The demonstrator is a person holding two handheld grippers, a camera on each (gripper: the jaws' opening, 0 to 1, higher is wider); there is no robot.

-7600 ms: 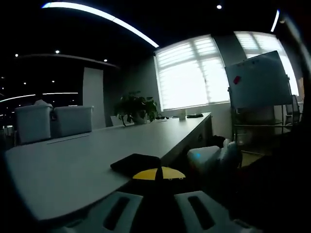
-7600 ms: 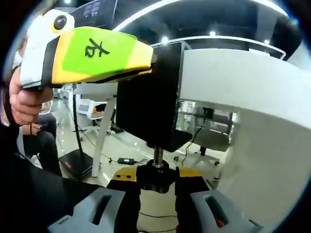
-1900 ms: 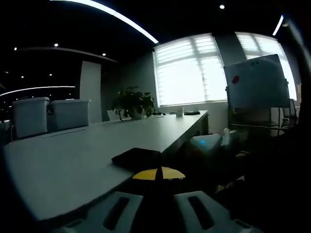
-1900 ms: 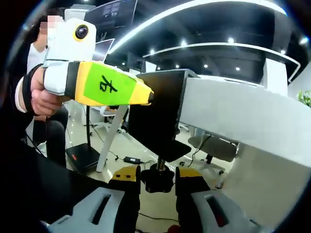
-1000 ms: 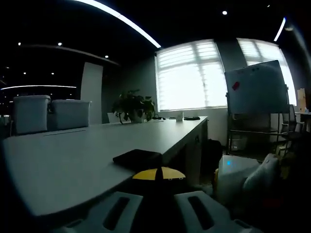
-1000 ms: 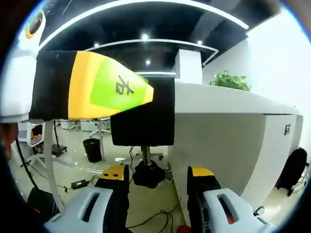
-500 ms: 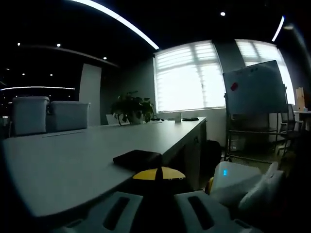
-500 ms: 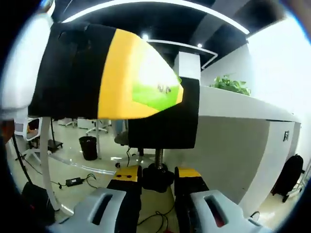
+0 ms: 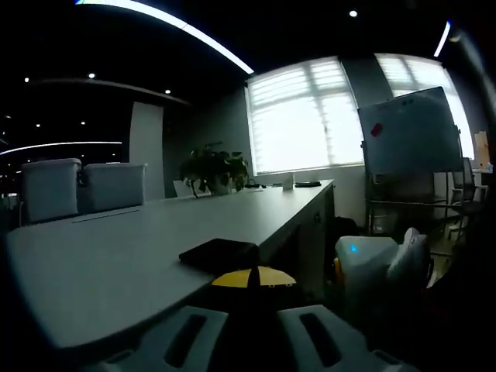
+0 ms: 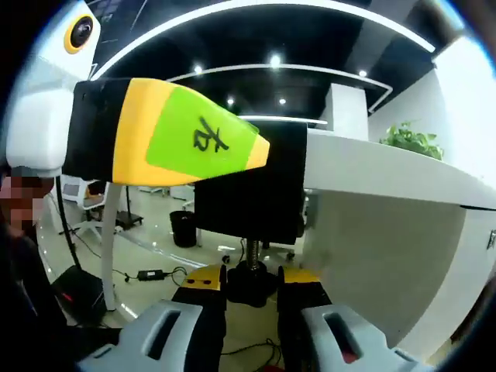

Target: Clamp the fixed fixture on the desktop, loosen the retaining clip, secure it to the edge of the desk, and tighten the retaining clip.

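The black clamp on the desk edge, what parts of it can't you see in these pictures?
- Right gripper view: the top of the black clamp is covered by the left gripper in front of it.
- Right gripper view: the knob under the screw sits between the right gripper tips, so its sides are hidden.
- Left gripper view: the left gripper's jaws are too dark and low at the edge to tell where they hold the clamp plate.

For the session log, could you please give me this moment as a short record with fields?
clamp: black clamp seated on the desk edge, top plate lying on the desktop
screw knob: black knob under the clamp, on a threaded rod
right gripper: right gripper shut on the knob
left gripper: left gripper closed on the clamp from the side
background: plant, whiteboard
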